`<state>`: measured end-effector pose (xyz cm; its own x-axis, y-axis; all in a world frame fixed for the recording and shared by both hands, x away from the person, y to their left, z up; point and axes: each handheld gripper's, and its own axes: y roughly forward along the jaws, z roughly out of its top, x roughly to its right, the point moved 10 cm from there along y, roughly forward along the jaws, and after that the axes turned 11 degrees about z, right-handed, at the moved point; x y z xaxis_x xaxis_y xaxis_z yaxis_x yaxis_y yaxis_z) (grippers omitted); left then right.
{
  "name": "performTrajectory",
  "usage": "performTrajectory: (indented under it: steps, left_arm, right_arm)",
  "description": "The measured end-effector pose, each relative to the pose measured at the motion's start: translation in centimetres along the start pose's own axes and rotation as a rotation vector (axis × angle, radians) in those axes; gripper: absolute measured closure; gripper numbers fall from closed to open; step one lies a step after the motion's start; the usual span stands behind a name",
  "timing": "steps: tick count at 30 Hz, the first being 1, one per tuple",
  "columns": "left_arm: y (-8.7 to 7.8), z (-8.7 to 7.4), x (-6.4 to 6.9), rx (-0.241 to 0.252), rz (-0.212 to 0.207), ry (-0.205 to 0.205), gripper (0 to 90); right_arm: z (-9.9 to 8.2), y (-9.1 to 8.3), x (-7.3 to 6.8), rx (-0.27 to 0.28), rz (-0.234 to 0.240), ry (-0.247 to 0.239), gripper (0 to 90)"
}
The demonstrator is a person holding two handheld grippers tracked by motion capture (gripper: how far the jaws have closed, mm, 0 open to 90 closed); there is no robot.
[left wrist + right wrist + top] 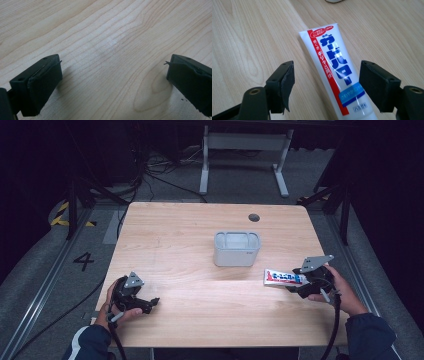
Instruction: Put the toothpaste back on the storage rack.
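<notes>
Near the table's (pixel 165 225) right edge, right gripper (pixel 325 82) straddles the toothpaste tube (pixel 332 72), jaws apart, pads not yet touching: grasp step; next likely close squarely, lift; left gripper (pixel 112 77) open, idle.

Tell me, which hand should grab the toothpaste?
The right. The right gripper already has its open jaws on either side of the toothpaste tube, while the left gripper sits far across the table.

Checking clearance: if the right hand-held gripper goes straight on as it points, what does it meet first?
Likely the toothpaste tube: it lies between the open jaws of the right hand-held gripper, no pad touching. The grey bin sits farther on.
</notes>
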<state>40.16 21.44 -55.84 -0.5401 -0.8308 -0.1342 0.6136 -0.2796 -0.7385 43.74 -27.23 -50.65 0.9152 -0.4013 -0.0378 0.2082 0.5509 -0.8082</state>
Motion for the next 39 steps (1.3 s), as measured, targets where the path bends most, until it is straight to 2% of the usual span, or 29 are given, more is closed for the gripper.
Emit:
performTrajectory:
  steps: [8, 16, 23, 35, 39]
  left_arm:
    - [0.0, 0.0, 0.0, 0.0, -0.001, 0.002, 0.6]
    - [0.0, 0.1, 0.0, 0.002, -0.004, 0.003, 0.6]
    - [0.1, 0.1, 0.0, 0.003, -0.004, 0.008, 0.6]
    - [0.0, 0.1, -0.1, 0.004, -0.004, 0.023, 0.6]
    - [0.0, 0.1, -0.1, 0.004, -0.004, 0.022, 0.6]
  right_arm:
    - [0.7, 1.2, 0.4, -0.05, 0.02, -0.023, 29.6]
    - [0.8, 2.7, 1.0, -0.151, 0.034, -0.038, 29.5]
    - [1.3, 3.4, 1.1, -0.18, 0.057, -0.046, 29.9]
    - [0.9, 4.6, 1.7, -0.297, 0.092, -0.062, 31.8]
    - [0.8, 5.0, 1.9, -0.309, 0.104, -0.06, 32.4]
